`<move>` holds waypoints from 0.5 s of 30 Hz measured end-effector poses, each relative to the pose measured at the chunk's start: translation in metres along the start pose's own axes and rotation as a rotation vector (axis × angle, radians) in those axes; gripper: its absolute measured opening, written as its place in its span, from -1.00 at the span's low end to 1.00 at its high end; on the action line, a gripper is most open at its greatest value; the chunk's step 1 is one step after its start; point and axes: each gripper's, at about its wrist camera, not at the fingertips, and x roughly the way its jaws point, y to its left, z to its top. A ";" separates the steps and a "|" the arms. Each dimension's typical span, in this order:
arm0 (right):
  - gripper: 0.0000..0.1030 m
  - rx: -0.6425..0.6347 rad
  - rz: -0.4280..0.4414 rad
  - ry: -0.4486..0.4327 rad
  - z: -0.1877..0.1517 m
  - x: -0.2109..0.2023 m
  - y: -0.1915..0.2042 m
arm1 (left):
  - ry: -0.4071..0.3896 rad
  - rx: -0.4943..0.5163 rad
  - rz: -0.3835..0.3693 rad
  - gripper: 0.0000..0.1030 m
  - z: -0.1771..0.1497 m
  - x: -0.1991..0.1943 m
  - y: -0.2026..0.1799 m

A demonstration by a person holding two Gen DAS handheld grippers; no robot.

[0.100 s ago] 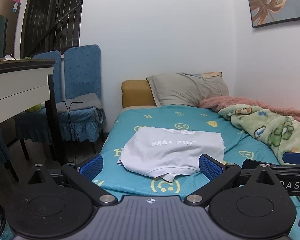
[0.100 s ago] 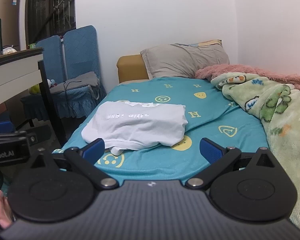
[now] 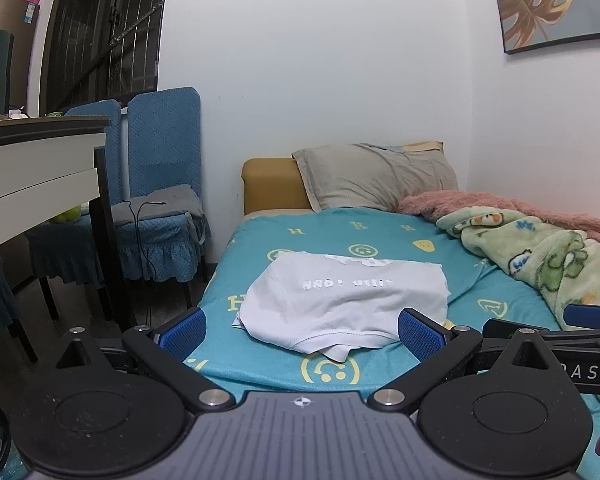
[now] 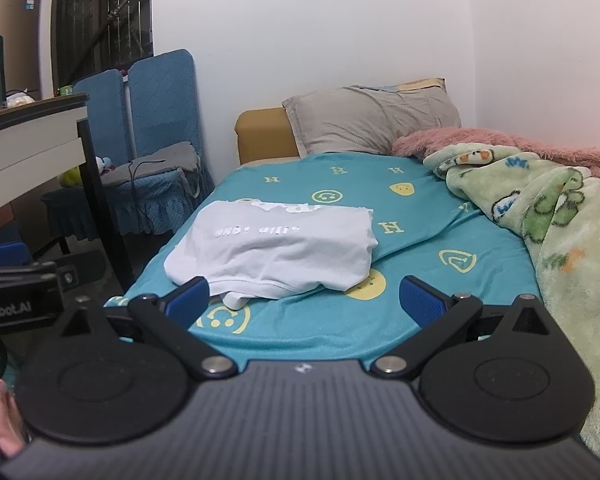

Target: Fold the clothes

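1. The left gripper (image 3: 302, 330) is hovering over the foot of the bed, its blue-padded jaws spread wide with nothing between them.
2. The right gripper (image 4: 304, 300) is hanging alongside it, jaws likewise gaping apart and holding nothing.
3. The white shirt (image 3: 346, 300) is lying already folded into a compact rectangle on the teal sheet (image 3: 380, 236), with faint lettering showing on its top face.
4. From the right wrist view that same white shirt (image 4: 276, 248) is sitting toward the left edge of the bed, its near hem bunching slightly just beyond the gripper's left pad.
5. Neither gripper is touching the cloth; both are staying short of it.
6. A grey pillow (image 3: 376, 176) is leaning against the tan headboard (image 3: 272, 184) at the far end.
7. A green cartoon blanket (image 4: 540, 216) is spilling along the bed's right side, with a pink fleece (image 4: 500, 140) bunching behind it.
8. Two blue-covered chairs (image 3: 160, 184) are standing beside the bed on the left, next to a desk (image 3: 36, 168).
9. A leaf-print picture (image 3: 548, 4) is hanging on the right-hand wall.
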 end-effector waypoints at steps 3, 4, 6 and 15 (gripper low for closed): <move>1.00 -0.003 -0.004 -0.002 0.001 -0.002 0.000 | -0.008 0.004 0.007 1.00 0.001 0.001 -0.001; 1.00 -0.003 -0.006 -0.003 0.001 -0.003 0.000 | -0.010 0.004 0.008 1.00 -0.001 0.003 -0.004; 1.00 -0.012 -0.006 -0.007 0.000 -0.005 0.003 | -0.014 0.005 0.008 1.00 -0.007 0.008 -0.008; 1.00 -0.012 -0.009 0.001 -0.001 0.000 0.002 | -0.023 0.016 0.010 1.00 -0.016 0.009 -0.007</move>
